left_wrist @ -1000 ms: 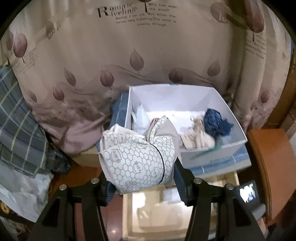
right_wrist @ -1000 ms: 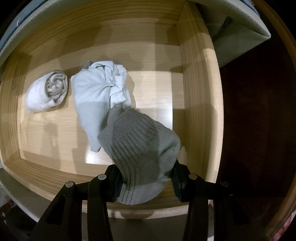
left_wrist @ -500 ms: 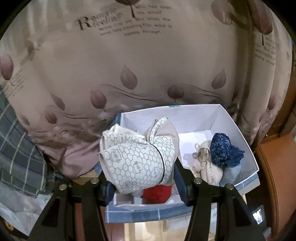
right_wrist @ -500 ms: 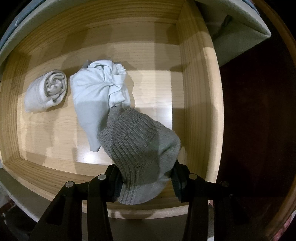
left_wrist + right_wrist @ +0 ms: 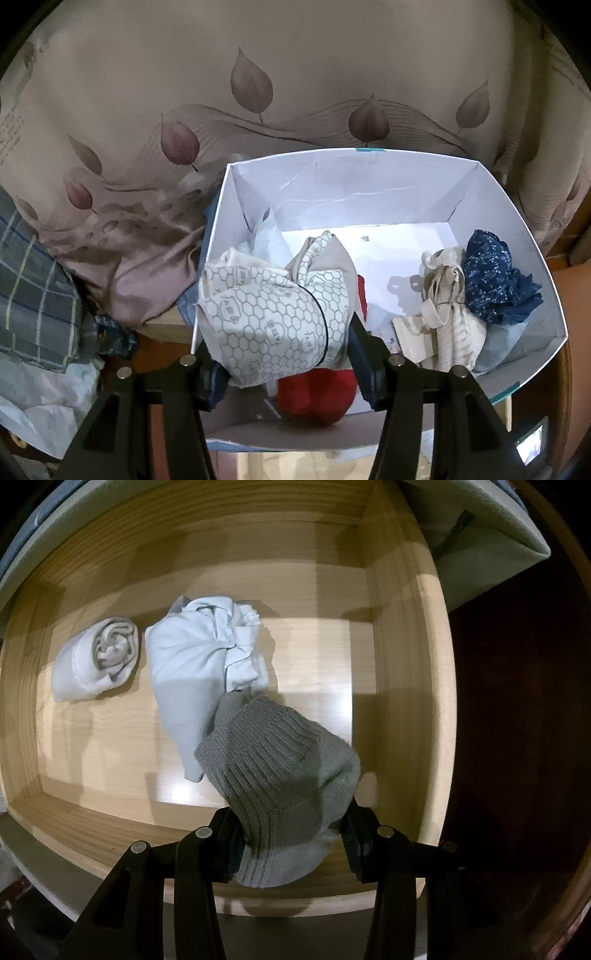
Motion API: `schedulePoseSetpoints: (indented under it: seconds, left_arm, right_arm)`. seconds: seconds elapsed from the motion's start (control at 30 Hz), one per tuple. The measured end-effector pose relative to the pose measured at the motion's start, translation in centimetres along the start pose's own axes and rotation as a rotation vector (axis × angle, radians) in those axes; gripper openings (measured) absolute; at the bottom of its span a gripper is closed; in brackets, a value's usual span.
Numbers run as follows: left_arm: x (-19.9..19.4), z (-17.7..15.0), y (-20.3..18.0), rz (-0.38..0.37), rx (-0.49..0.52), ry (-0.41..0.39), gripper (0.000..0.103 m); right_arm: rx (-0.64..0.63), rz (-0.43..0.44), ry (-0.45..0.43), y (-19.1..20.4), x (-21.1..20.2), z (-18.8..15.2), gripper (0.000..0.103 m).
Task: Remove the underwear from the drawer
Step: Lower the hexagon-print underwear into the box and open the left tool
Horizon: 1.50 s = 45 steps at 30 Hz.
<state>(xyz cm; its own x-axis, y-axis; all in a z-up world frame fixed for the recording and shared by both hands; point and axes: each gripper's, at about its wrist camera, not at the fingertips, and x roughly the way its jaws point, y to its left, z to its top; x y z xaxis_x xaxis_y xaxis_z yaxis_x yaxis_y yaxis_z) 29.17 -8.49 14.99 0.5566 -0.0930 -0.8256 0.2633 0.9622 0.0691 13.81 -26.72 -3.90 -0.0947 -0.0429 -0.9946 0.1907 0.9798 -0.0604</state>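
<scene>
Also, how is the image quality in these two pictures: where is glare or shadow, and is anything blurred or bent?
Left wrist view: sharp, evenly lit; the fisheye bows the white box rim, and corners go black. Right wrist view: bright glare patches on the drawer floor, gripper shadows across it, the right side almost black; the grey sock in the right gripper looms large but sharp.

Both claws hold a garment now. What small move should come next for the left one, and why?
Probably open the left claw and let the honeycomb-print underwear drop. It hangs over the white box, above the red garment, so release should land it inside.
</scene>
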Motion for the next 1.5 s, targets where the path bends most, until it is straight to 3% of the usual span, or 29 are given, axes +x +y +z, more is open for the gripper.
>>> schedulePoseSetpoints:
  seconds: [0.13,0.53,0.87,1.13,1.5]
  left_arm:
    - [0.3,0.2,0.0,0.001,0.003,0.022,0.062]
    - [-1.0,1.5,1.2,-0.028,-0.084,0.012,0.066]
    - [-4.1,0.3,1.1,-0.014,-0.028,-0.022,0.067]
    - [-6.0,-4.7,0.5,-0.059,0.009,0.031,0.067]
    - [-3.7,-14.5,-1.3,0.006,0.017,0.127,0.067]
  right_arm:
    - [0.001,0.001,0.002,0.0,0.1,0.0,0.041]
    - [0.009,0.012,0.000,-0.3,0.3,0.0,0.041]
    - [0.003,-0.008,0.000,0.4,0.3,0.2,0.041]
    - [-0.013,-0.038,-0.004,1.5,0.3,0.0,0.041]
    - [-0.022,-0.068,-0.014,2.7,0.1,-0.2,0.041]
